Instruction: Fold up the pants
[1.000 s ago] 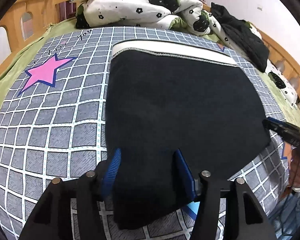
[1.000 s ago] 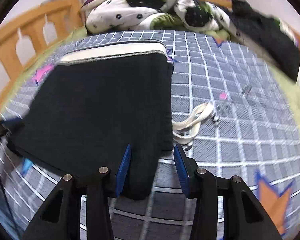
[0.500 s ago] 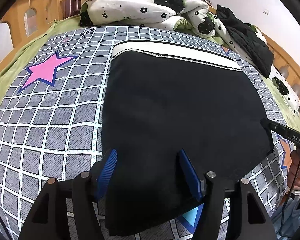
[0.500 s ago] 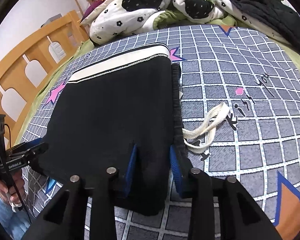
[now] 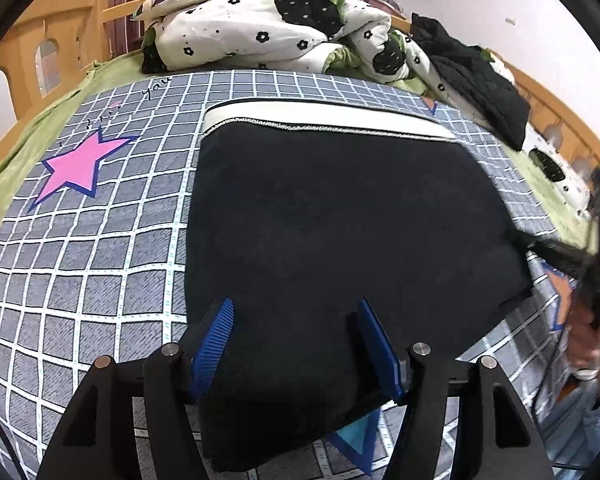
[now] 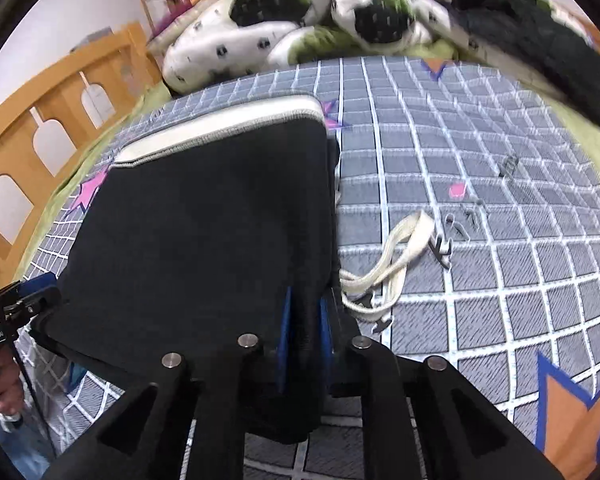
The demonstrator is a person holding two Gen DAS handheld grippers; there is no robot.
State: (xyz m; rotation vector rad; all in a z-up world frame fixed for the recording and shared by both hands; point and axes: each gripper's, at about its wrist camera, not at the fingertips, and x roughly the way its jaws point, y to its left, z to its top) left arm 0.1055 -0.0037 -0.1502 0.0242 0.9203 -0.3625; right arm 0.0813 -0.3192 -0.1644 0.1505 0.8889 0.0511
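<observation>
Only from the right wrist: white drawstring point(image 6: 400, 256) beside pants point(image 6: 204, 216), right tool point(image 6: 305, 332) closing, pinching them.

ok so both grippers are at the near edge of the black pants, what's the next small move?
Probably close the left gripper: its jaws straddle the black pants without pinching them, while the right gripper has just closed on the near right corner. Then both can lift together.

A crumpled flowered quilt point(image 5: 268, 32) and a black jacket point(image 5: 480, 84) are piled beyond a checked bedspread point(image 5: 80, 240).
</observation>
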